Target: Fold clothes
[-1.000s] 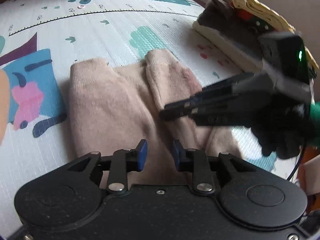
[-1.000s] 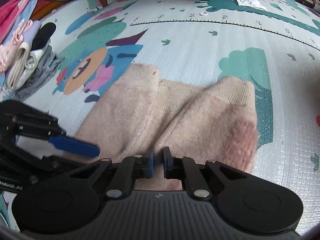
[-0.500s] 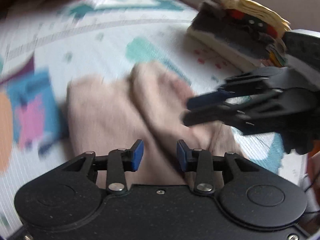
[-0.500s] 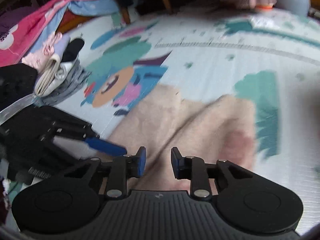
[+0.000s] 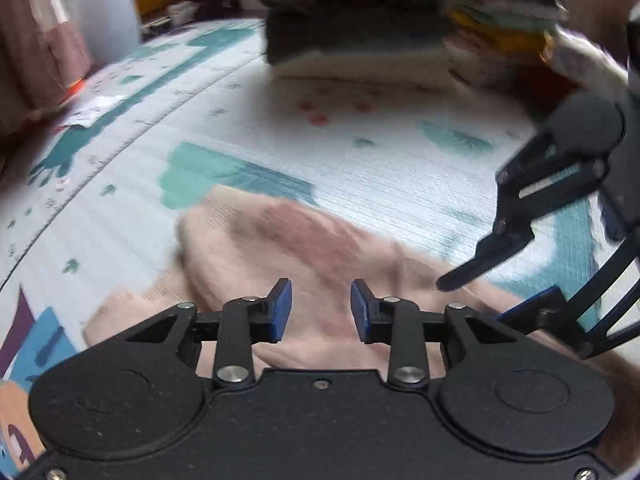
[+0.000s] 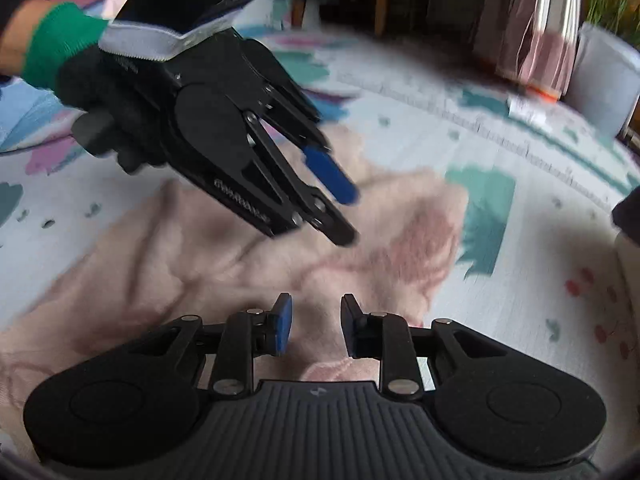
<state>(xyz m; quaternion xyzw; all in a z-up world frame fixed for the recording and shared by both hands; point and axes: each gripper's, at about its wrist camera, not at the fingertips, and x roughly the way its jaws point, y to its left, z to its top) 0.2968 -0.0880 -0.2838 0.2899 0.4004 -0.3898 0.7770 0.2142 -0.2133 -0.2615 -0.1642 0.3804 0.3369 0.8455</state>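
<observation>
A printed play mat [image 5: 360, 168] covers the floor, with a stack of folded clothes [image 5: 400, 28] at its far edge. A pink garment [image 6: 240, 256] lies rumpled on the near part of the mat. Above it, the left gripper [image 5: 320, 310] and right gripper [image 6: 315, 326] hang released, jaws apart, grasping nothing.

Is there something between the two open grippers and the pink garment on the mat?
Nothing visible. The left gripper and the right gripper both hang open right above the pink garment, and only bare fabric shows between their fingers.
</observation>
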